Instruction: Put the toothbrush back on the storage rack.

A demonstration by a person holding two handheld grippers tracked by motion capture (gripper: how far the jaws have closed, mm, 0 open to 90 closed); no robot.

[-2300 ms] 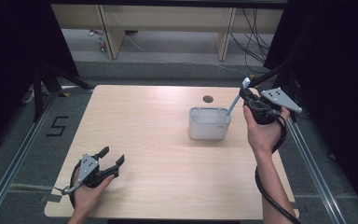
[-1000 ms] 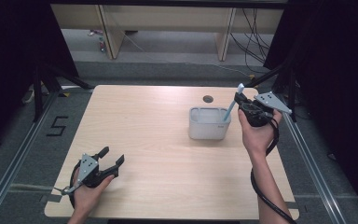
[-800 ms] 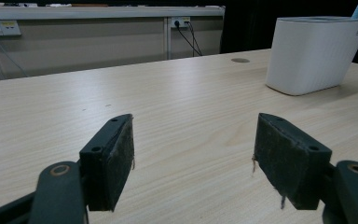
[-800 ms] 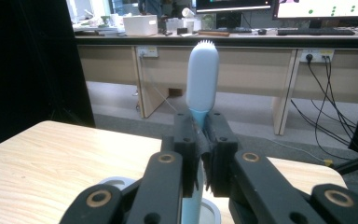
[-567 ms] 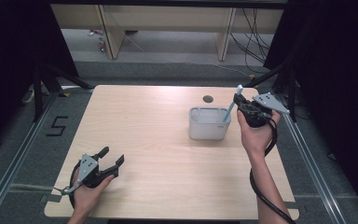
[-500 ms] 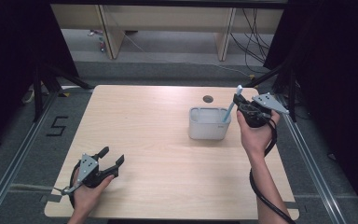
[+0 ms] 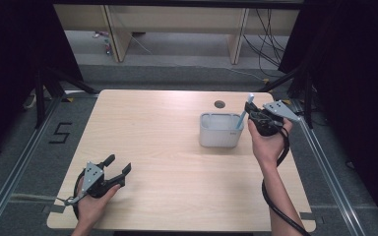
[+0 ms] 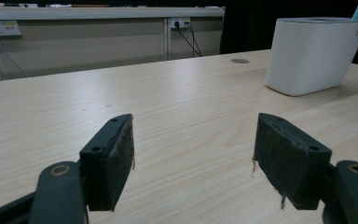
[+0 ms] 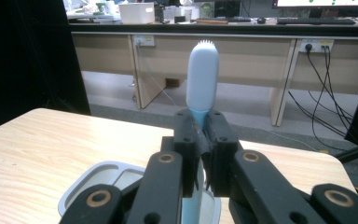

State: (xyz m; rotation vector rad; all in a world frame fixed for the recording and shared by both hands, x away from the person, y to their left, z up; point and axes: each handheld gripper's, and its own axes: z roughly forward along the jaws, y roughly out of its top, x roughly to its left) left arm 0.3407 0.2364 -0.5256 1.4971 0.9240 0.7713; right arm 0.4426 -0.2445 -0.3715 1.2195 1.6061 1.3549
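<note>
Even overhead light falls on the pale tabletop (image 7: 177, 147) in the high view, bright at the centre of the frame, while the left and right edges sink into near black. Shadows are soft and short; a faint one lies beside the white container (image 8: 314, 53) at the upper right of the left gripper view. There the wood shows a mild sheen without harsh glare. The fingers (image 8: 109, 161) at the bottom of that frame look slightly soft, and so does the far wall. In the right gripper view the toothbrush (image 9: 202, 79) is fairly sharp, and the distant shelves at the top are hazy.
</note>
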